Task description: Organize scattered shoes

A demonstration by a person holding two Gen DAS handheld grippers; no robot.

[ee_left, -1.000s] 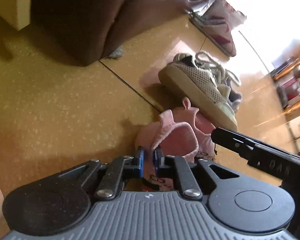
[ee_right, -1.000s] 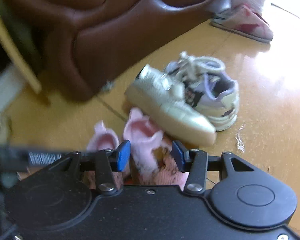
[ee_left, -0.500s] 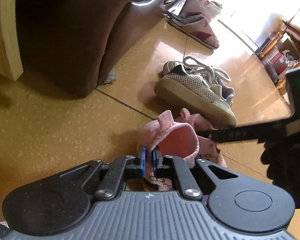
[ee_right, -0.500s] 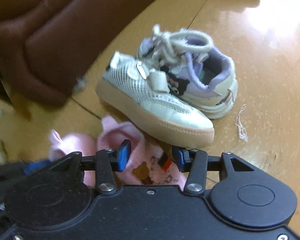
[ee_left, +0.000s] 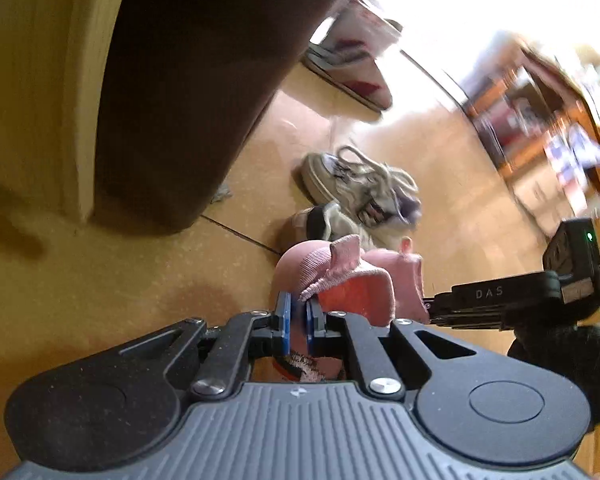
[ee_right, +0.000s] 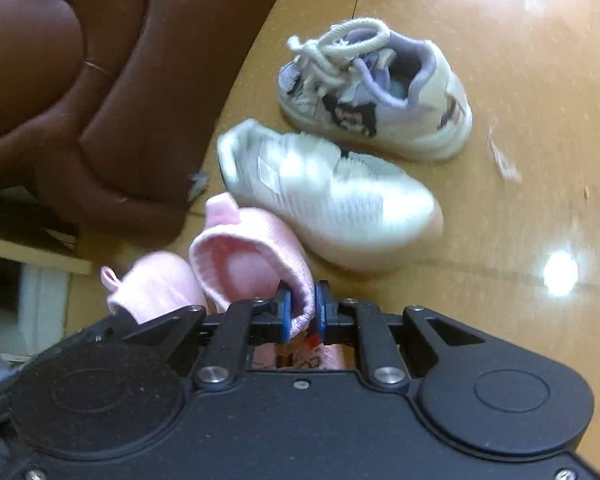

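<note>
Two small pink knit shoes lie side by side on the floor. My left gripper (ee_left: 298, 316) is shut on the collar of the left pink shoe (ee_left: 332, 276). My right gripper (ee_right: 302, 314) is shut on the collar of the right pink shoe (ee_right: 252, 244); the other pink shoe (ee_right: 156, 284) lies to its left. The right gripper's body also shows in the left wrist view (ee_left: 500, 300). A white mesh sneaker (ee_right: 328, 192) and a white-and-lilac laced sneaker (ee_right: 380, 92) lie just beyond.
A brown leather sofa (ee_right: 80, 92) stands at left, close to the shoes. A red-and-white pair of shoes (ee_left: 352, 68) lies farther off by the sofa. Wooden shelves (ee_left: 548, 132) stand at the far right. The floor is glossy tan tile (ee_right: 520, 220).
My right gripper has closed from open onto the right pink shoe's collar. Both views have tilted and shifted; the left gripper stays shut on its pink shoe.
</note>
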